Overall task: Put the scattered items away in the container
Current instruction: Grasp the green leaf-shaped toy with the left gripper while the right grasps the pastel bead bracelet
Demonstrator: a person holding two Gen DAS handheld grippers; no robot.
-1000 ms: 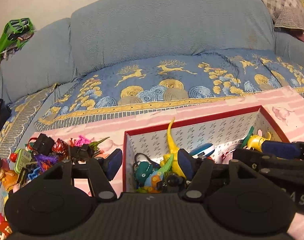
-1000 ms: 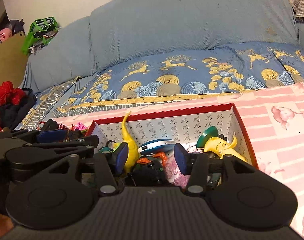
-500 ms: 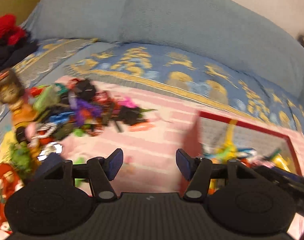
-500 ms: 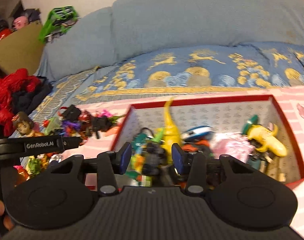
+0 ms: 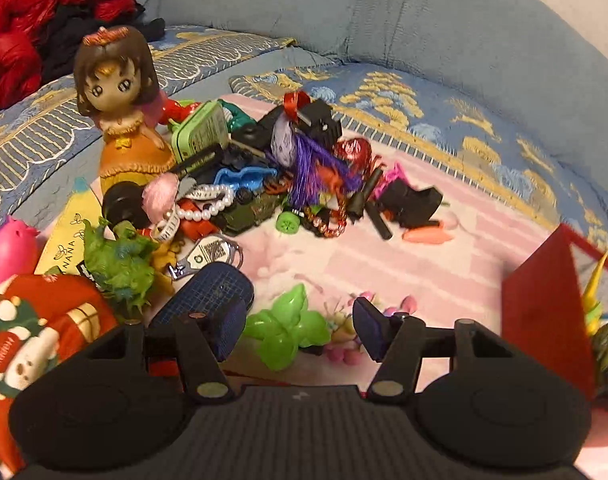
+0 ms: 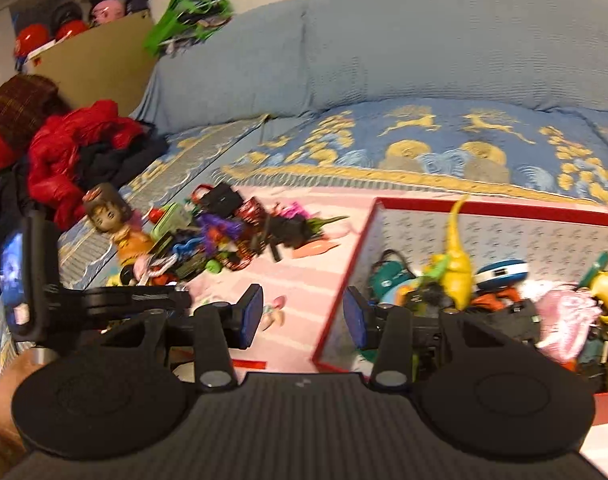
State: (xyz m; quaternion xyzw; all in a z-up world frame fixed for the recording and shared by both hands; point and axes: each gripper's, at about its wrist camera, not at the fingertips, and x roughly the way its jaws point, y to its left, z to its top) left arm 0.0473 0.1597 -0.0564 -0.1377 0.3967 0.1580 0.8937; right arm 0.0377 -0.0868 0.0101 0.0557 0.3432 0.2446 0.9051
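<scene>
A red box (image 6: 499, 209) with a patterned lining holds several toys, among them a yellow dinosaur (image 6: 455, 264). Its corner shows at the right of the left wrist view (image 5: 543, 312). A pile of scattered toys (image 5: 288, 176) lies on the pink cloth, with a doll figure (image 5: 120, 104) at its left; the pile also shows in the right wrist view (image 6: 224, 240). My left gripper (image 5: 300, 330) is open and empty, low over a green balloon-like toy (image 5: 284, 328). My right gripper (image 6: 302, 314) is open and empty, over the box's left edge.
A green dinosaur (image 5: 116, 264), a pink pig toy (image 5: 8, 248) and a red Christmas item (image 5: 32, 340) lie at the left. Red and dark clothes (image 6: 76, 152) are heaped on the blue sofa (image 6: 423, 48). The left gripper's body (image 6: 104, 304) shows in the right wrist view.
My left gripper has swung left from over the box to the scattered pile and come down near the green toy. My right gripper has also shifted left, to the box's left edge.
</scene>
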